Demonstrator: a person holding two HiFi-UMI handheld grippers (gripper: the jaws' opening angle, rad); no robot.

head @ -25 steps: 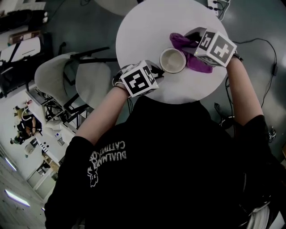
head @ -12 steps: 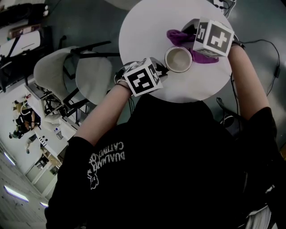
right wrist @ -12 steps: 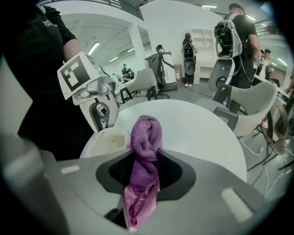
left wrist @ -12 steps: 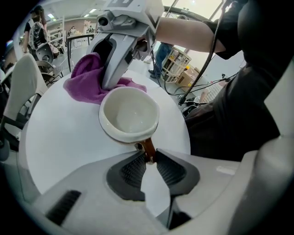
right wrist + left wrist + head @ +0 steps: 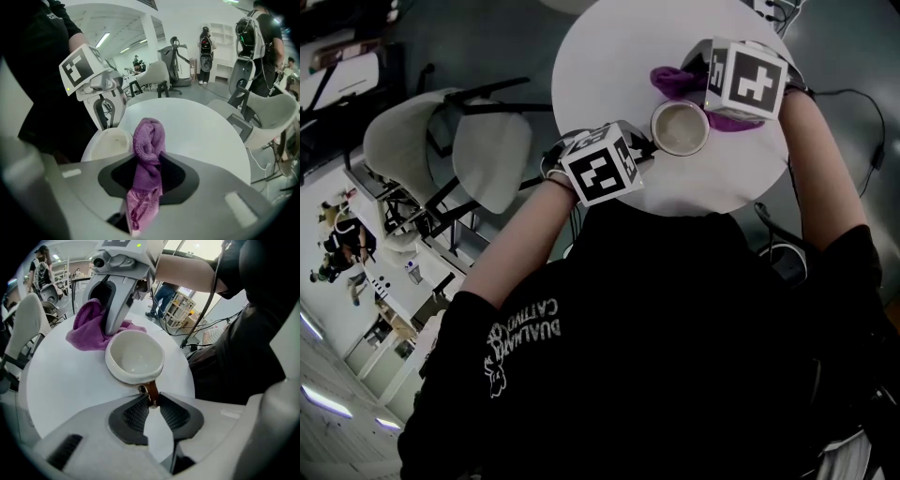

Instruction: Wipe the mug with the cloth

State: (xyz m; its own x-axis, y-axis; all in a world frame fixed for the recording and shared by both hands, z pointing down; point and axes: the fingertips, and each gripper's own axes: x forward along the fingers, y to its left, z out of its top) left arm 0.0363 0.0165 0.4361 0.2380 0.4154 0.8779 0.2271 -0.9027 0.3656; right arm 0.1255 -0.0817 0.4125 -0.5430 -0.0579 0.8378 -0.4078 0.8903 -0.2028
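Right claw [image 5: 149,163] is edging closer to the mug [image 5: 135,356], pinching the bunched purple cloth [image 5: 149,136] ready for wiping. Left claw [image 5: 151,404] is pinching the mug's handle [image 5: 151,391], steadying it upright toward the tabletop's [image 5: 609,66] near edge.

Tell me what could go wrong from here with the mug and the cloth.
1. The left hand-held gripper pinches the mug only by its thin handle, at the jaw tips; a wiping push might twist the mug loose.
2. The right hand-held gripper holds the cloth bunched, so the wad may slip or wipe poorly.
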